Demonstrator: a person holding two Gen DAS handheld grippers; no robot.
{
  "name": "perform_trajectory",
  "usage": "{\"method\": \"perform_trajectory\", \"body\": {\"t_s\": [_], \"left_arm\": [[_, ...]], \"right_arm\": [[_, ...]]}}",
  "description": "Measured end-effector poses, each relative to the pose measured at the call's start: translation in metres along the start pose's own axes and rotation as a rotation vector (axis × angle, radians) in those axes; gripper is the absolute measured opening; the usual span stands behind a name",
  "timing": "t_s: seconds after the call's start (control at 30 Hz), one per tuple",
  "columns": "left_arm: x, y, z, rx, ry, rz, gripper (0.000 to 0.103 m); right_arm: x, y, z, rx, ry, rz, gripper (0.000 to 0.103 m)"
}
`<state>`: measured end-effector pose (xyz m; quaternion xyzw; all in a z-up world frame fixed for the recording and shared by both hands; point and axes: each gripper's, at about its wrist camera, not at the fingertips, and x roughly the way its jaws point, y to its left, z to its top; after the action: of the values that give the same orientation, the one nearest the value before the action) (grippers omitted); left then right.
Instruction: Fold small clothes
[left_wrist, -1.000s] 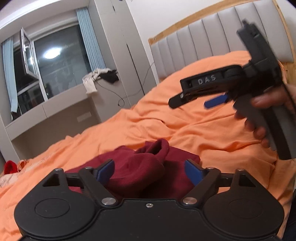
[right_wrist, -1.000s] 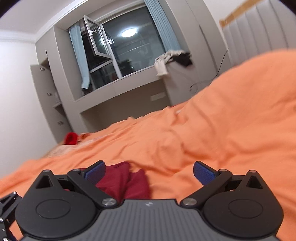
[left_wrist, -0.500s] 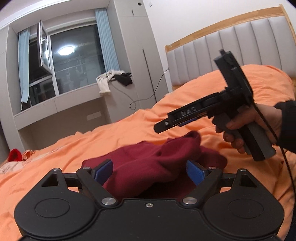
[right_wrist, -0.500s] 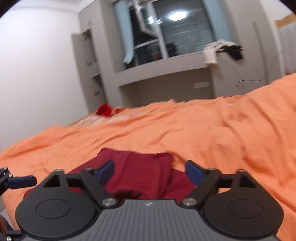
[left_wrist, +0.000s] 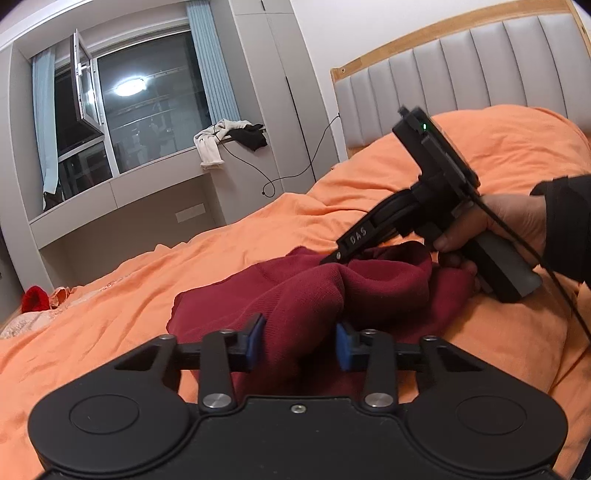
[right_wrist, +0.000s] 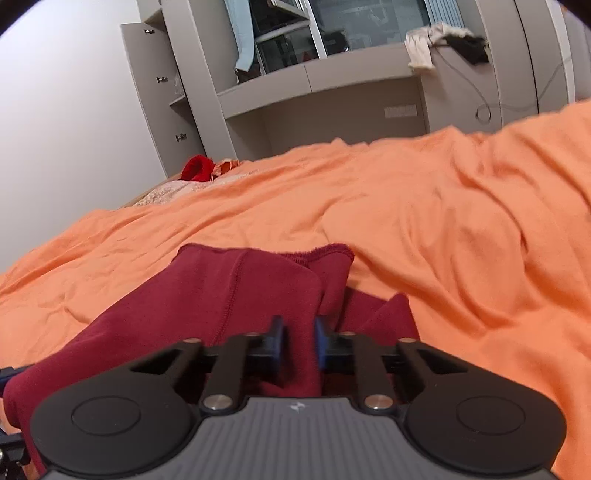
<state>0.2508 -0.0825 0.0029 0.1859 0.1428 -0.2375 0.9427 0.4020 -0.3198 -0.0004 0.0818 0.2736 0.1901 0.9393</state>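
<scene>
Resting rumpled on the orange bed (left_wrist: 388, 206), one dark red garment (left_wrist: 314, 291), the task's thing, near the headboard (left_wrist: 461, 70) end and not yet spread flat. Left tool (left_wrist: 299, 341): blue pads have just been closing on a raised fold at the garment's near edge; cloth fills the gap and the pads appear to press on it, so judged clamped on the garment. Right tool (right_wrist: 298, 345): pads have just been closing and stand nearly together, with a thin ridge of the red cloth pinched between them; in the left view the same tool's tip (left_wrist: 332, 258) meets the far fold of the garment, carried by the person's hand (left_wrist: 495, 225) in a dark sleeve (left_wrist: 569, 225). Purpose, as a judgement: two separate holds on the cloth suit lifting and pulling it out flat ahead of a first fold; the heap is too bunched to fold as it lies. Writing: raised letters "DAS" (left_wrist: 357, 235) on the side of the right tool; a small green light (left_wrist: 424, 127) on its upper block. No other legible label; a wall plate (right_wrist: 400, 110) is too blurred to read. Background: window (left_wrist: 147, 107), pale and black cloths (left_wrist: 229, 138) on the ledge, a small red item (left_wrist: 35, 299) at the bed's far end.
</scene>
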Motion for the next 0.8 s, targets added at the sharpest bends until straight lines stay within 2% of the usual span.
{"method": "perform_trajectory", "body": {"t_s": [0.1,0.37,0.63,0.73,0.77,0.8], "left_arm": [[0.001,0.0,0.002,-0.004,-0.012,-0.006,0.032],[0.006,-0.004,0.013,-0.01,-0.037,-0.031,0.029],[0.018,-0.016,0.004,0.046,0.011,-0.073,0.03],[0.018,-0.014,0.003,0.028,0.009,-0.08,0.034],[0.017,-0.01,0.003,0.011,0.009,-0.09,0.04],[0.016,-0.006,0.003,-0.019,0.01,-0.103,0.05]], "right_arm": [[-0.014,0.004,0.004,-0.012,-0.049,-0.027,0.009],[-0.046,-0.009,0.017,0.009,-0.146,-0.078,0.005],[-0.033,-0.027,0.0,0.037,-0.044,-0.129,0.006],[-0.036,-0.029,-0.006,0.049,-0.042,-0.12,0.012],[-0.041,-0.03,-0.007,0.052,-0.052,-0.122,0.024],[-0.045,-0.031,-0.009,0.054,-0.061,-0.127,0.043]]}}
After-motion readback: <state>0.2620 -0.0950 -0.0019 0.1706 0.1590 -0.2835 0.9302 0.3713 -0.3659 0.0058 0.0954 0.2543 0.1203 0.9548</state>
